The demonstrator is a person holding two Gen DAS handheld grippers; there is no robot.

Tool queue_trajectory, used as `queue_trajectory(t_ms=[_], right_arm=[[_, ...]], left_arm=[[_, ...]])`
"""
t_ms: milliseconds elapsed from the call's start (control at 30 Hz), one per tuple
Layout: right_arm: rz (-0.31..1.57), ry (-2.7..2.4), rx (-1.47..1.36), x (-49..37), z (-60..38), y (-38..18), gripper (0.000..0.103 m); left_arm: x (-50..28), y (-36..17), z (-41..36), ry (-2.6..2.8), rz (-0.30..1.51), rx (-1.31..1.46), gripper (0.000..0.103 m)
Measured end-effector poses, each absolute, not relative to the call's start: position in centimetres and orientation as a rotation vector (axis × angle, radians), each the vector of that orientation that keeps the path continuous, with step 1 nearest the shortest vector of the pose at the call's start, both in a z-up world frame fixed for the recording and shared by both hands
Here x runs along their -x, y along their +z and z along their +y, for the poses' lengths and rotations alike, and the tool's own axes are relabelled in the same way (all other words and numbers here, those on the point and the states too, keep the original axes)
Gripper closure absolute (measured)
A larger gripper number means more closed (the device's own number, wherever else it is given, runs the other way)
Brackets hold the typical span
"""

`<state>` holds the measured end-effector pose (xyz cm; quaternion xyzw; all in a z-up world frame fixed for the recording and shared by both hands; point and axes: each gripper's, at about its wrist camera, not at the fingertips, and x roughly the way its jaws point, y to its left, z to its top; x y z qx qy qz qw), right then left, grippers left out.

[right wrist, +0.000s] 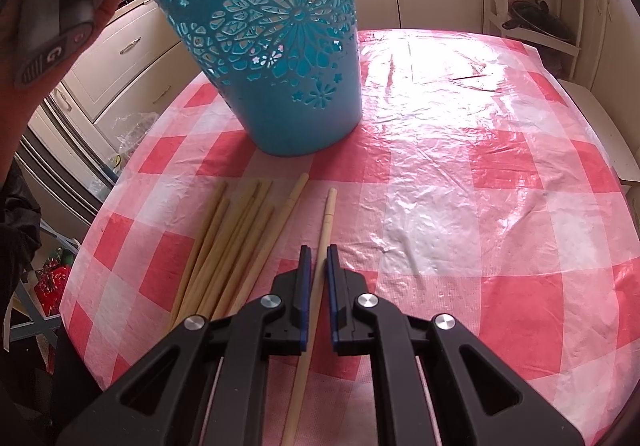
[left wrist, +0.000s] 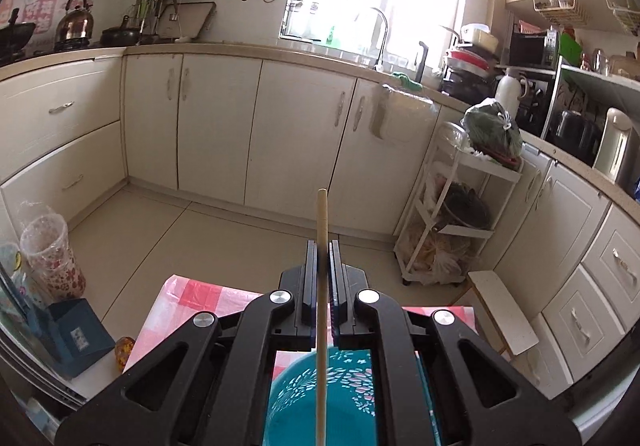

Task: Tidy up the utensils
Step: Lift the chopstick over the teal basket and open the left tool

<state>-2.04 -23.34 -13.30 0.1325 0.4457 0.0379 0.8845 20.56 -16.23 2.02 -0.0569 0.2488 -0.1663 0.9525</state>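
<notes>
Bamboo chopstick (left wrist: pixel 321 230) was clamped in the closed left gripper (left wrist: pixel 322 250) above the blue basket (left wrist: pixel 320 398), evidently for dropping in; right gripper (right wrist: pixel 316 258) had closed on another chopstick (right wrist: pixel 326 221).

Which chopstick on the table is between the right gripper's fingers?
The lone chopstick farthest right, apart from the bundle lying to its left; the right gripper is shut on it.
</notes>
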Motion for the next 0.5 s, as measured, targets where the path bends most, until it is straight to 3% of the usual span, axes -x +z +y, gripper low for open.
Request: queue_trajectory(t_ms=[333, 433, 500], right_arm=[[0.927, 0.082, -0.265, 2.1, -23.3, -13.3, 0.095], [0.931, 0.097, -0.259, 2.1, -23.2, -13.2, 0.089], [0.939, 0.133, -0.263, 2.1, -23.1, -13.1, 0.076]], left_arm=[[-20.1, -1.9, -17.0, -0.307, 0.594, -0.023, 0.096], [-20.5, -2.3, -17.4, -0.303, 0.662, -0.077, 0.082], [-20.3, -1.9, -16.7, -0.285, 0.661, -0.088, 0.066]])
